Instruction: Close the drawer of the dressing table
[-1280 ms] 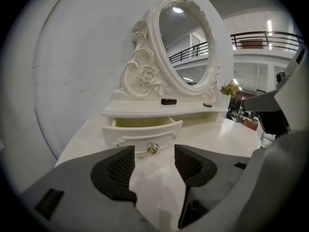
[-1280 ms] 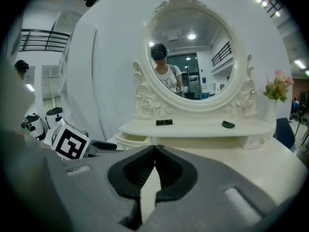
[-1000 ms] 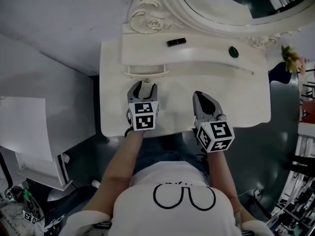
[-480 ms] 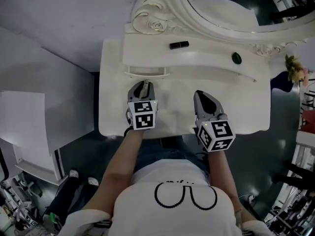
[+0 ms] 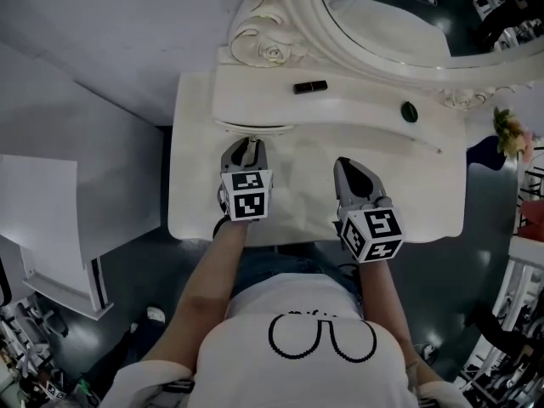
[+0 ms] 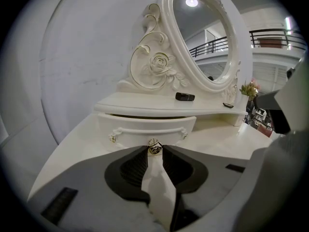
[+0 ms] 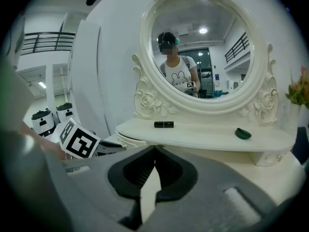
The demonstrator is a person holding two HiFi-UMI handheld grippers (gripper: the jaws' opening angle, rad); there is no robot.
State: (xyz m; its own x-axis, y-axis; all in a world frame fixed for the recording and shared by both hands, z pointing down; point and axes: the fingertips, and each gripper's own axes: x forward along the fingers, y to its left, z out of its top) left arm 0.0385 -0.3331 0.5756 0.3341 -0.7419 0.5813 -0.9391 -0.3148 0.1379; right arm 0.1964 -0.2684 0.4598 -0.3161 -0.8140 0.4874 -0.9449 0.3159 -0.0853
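Note:
The white drawer (image 5: 252, 127) of the dressing table (image 5: 408, 189) pokes out only slightly from under the raised shelf. In the left gripper view its curved front (image 6: 145, 127) carries a small metal knob (image 6: 154, 147). My left gripper (image 5: 247, 146) points at the drawer front, its tips (image 6: 154, 150) shut on that knob. My right gripper (image 5: 344, 165) hovers over the tabletop to the right, apart from the drawer. Its jaws (image 7: 154, 150) are shut with nothing between them.
A black tube (image 5: 310, 87) and a small dark green object (image 5: 410, 111) lie on the shelf under the oval mirror (image 5: 399, 24). Flowers (image 5: 510, 134) stand past the table's right end. A white panel (image 5: 42, 219) leans at the left.
The left jaws have closed onto the drawer knob, and the drawer front has slid back toward the shelf. The right gripper has barely shifted.

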